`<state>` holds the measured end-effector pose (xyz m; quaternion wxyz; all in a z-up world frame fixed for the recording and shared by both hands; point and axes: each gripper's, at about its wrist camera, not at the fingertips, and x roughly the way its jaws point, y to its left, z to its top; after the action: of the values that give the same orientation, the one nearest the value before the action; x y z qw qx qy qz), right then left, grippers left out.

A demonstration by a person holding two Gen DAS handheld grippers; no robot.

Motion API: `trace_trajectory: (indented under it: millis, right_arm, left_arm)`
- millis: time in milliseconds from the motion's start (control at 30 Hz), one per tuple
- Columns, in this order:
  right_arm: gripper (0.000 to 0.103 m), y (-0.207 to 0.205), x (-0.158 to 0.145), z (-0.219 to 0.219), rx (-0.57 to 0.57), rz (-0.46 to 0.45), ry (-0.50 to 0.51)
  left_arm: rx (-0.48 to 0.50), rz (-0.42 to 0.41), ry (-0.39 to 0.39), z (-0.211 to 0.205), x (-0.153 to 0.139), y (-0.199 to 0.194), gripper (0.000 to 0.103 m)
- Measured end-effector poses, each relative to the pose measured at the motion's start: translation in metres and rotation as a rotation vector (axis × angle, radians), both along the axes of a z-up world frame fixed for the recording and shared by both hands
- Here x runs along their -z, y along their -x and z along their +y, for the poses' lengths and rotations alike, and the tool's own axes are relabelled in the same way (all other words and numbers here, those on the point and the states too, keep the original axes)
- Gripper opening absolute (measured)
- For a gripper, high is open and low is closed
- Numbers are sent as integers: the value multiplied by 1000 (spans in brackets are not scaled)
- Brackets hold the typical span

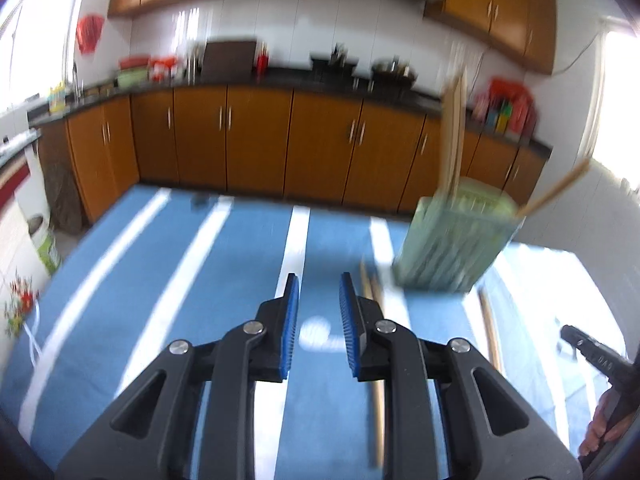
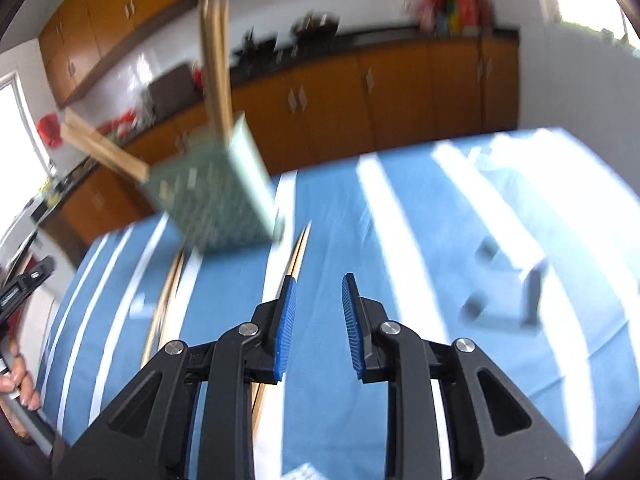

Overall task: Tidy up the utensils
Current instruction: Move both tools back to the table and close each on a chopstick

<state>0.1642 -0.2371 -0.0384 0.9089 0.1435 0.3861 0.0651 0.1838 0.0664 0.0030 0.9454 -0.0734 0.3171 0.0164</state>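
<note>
A green slotted utensil holder (image 1: 456,240) stands on the blue striped tablecloth (image 1: 200,264), right of centre, with wooden chopsticks (image 1: 454,128) sticking up from it. Loose chopsticks (image 1: 370,284) lie on the cloth beside my left gripper (image 1: 319,292), which is open and empty. In the right wrist view the holder (image 2: 220,192) is ahead to the left with chopsticks (image 2: 216,68) in it. More chopsticks (image 2: 298,256) lie just left of my right gripper (image 2: 319,292), which is open and empty. Both views are blurred.
Another chopstick pair (image 2: 166,296) lies on the cloth further left. Dark blurred objects (image 2: 504,292) sit on the cloth at the right. Orange kitchen cabinets (image 1: 256,140) and a cluttered counter run behind the table. The other gripper (image 1: 592,356) shows at the right edge.
</note>
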Motion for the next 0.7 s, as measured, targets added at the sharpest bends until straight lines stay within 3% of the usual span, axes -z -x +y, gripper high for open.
trace_trajectory:
  millis: [133,333,567,700]
  right_arm:
    - [20,0,24,30,-61,61,-16]
    - [20,-6,36,54,-84,93,49]
    - [19,-9,42,46,-47,96,122]
    - [14,-8,42,38,-15,97,158]
  left_arm:
    - [12,73,15,1,29,5,22]
    - [30,111,16,-5,42,8,22]
    - [41,129,19,-11,44,4,24]
    - [59,140,19,-15,47,2,24]
